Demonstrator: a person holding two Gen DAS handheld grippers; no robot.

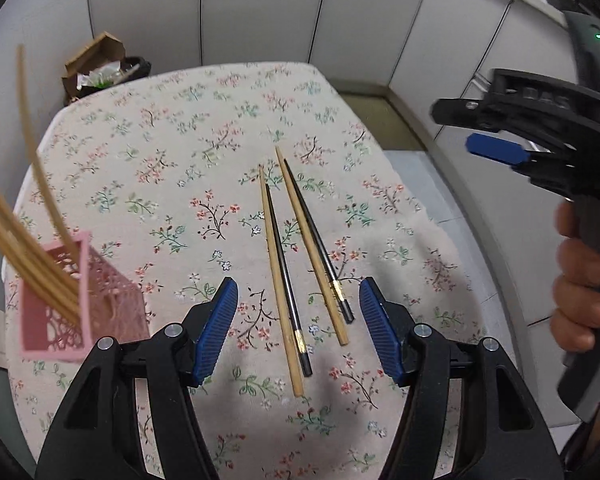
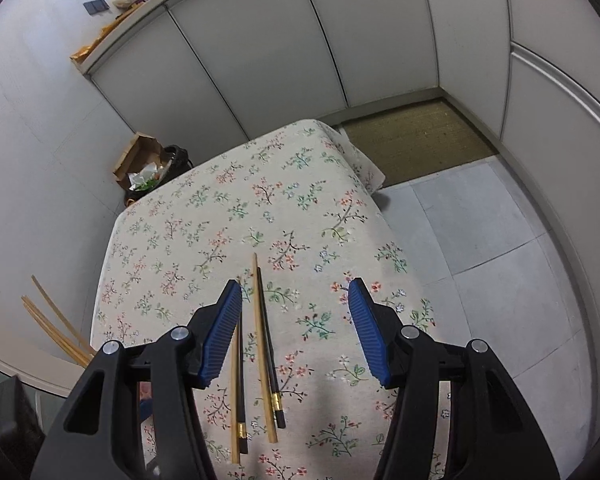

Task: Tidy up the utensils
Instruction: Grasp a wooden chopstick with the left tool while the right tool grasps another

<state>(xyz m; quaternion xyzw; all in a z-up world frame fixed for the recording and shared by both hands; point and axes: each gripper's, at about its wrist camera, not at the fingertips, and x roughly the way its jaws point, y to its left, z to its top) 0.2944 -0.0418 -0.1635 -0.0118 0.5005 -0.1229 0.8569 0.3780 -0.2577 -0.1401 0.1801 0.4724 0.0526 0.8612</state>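
Observation:
Two pairs of chopsticks lie on the floral tablecloth (image 1: 148,184), each a wooden one beside a black one with a gold band. The left pair (image 1: 282,284) and the right pair (image 1: 316,248) lie between my left gripper's (image 1: 298,328) open blue pads. A pink cut-out holder (image 1: 80,308) with several wooden chopsticks stands at the left. My right gripper (image 2: 294,330) is open and empty above the same chopsticks (image 2: 262,344); its body shows at the right of the left wrist view (image 1: 540,136).
A cardboard box and black bin (image 2: 152,168) with rubbish stand on the floor beyond the table's far left corner. White partition panels surround the table. A mat (image 2: 416,136) and grey floor tiles lie to the right.

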